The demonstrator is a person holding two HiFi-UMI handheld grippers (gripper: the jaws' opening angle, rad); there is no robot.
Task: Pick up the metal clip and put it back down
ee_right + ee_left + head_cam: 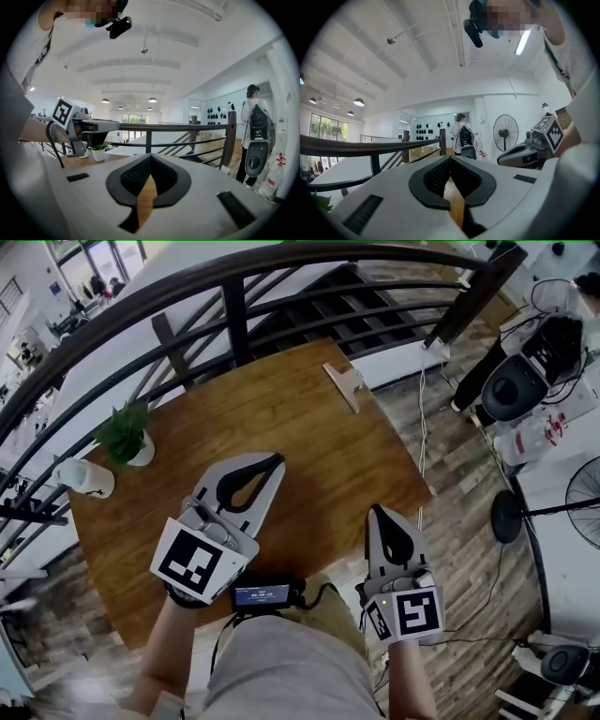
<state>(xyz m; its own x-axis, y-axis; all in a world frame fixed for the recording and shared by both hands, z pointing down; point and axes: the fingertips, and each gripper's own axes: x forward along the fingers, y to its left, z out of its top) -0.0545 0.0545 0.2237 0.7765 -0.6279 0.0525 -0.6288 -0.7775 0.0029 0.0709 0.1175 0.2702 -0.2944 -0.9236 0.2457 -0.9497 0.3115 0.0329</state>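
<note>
On the far side of the brown wooden surface [309, 442] lies the clip [342, 386]. It is long and thin. It rests flat near the far right corner, close to the dark railing [234, 296]. Nothing touches it.

Both tongs are on the near side of the surface, well apart from the clip. The left tongs [277, 461] point toward the far edge. Their two tips are pressed together, and nothing is between them. Only a thin strip of brown wood shows through the hole behind the tips. The right tongs [377, 513] are near the right edge of the surface, close to the person's body. Their tips are together too, and they hold nothing. The two tongs are side by side with a gap between them.

A small green plant [123, 430] stands in a white pot [142, 455] near the left edge. A white cup [84, 477] lies just beside it, closer to the corner. A little black screen [261, 595] sits between the two hands, near the person's tummy.

Off to the right, on the wooden floor, stands a fan [583, 499]. Far away in the left tongs' view, a person [462, 136] with a backpack stands in the room.
</note>
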